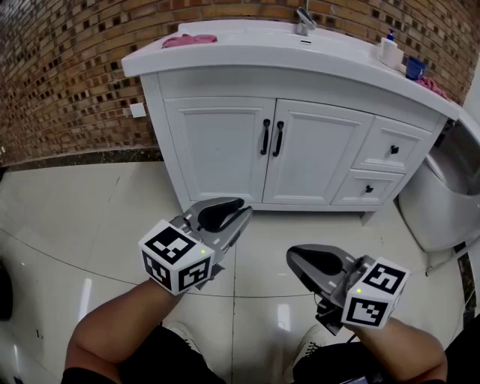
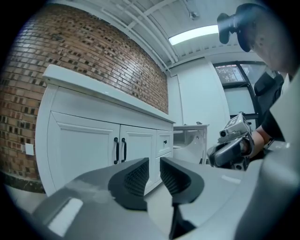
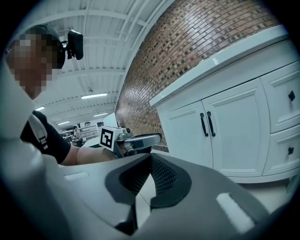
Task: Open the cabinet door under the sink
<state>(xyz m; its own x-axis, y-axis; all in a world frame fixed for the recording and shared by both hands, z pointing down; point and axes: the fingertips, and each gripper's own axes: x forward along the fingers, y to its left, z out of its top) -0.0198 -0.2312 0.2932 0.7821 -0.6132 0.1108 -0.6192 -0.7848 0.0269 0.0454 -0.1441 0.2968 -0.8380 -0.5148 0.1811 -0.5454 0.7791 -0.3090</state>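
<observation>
The white cabinet under the sink has two doors, the left door (image 1: 219, 150) and the right door (image 1: 319, 159), both closed. Two black vertical handles (image 1: 271, 138) sit side by side at the middle seam; they also show in the left gripper view as handles (image 2: 120, 150) and in the right gripper view as handles (image 3: 207, 123). My left gripper (image 1: 241, 213) hovers over the floor in front of the left door, well short of it, jaws a little apart and empty (image 2: 153, 161). My right gripper (image 1: 293, 259) hangs lower and to the right, jaws together with nothing in them (image 3: 151, 157).
Two small drawers (image 1: 391, 148) with black knobs stand right of the doors. A white toilet (image 1: 444, 196) stands close at the right. The countertop (image 1: 247, 55) carries a pink cloth (image 1: 189, 40), a faucet (image 1: 304, 20) and a soap bottle (image 1: 388, 51). Brick wall behind; glossy tiled floor (image 1: 90, 225).
</observation>
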